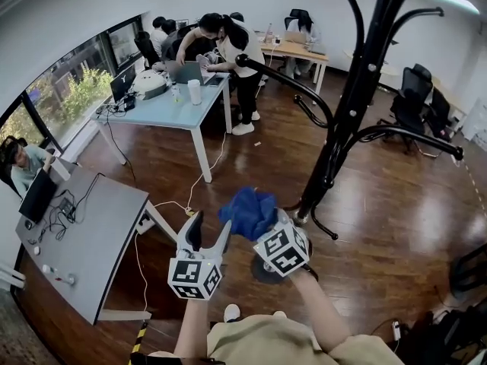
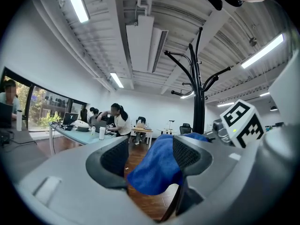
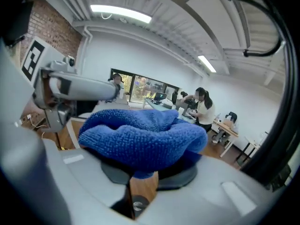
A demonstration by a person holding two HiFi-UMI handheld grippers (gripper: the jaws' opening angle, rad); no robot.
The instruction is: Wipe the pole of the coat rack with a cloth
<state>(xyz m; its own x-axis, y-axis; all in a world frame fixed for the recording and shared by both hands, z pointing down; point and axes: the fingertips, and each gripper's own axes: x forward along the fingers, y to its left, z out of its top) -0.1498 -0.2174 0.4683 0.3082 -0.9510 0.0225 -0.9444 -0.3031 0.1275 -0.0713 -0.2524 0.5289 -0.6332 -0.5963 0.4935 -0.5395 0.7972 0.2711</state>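
Pinching bunched blue cloth point(image 1: 247, 210) shut in right hand-held gripper point(image 1: 262, 225) above wooden floor point(image 1: 380, 226), near coat rack pole point(image 1: 350, 105) base at its 8 o'clock, not touching it; holding left hand-held gripper point(image 1: 208, 232) spread, gripping nothing, just beside cloth at 8 o'clock.

Cloth point(image 1: 248, 211): blue, terry-textured, bunched, pinched in right claw point(image 3: 143, 165). Coat rack point(image 1: 362, 59): black, upright on wood floor; slim pole point(image 1: 329, 158), curved hooks; cloth near its foot
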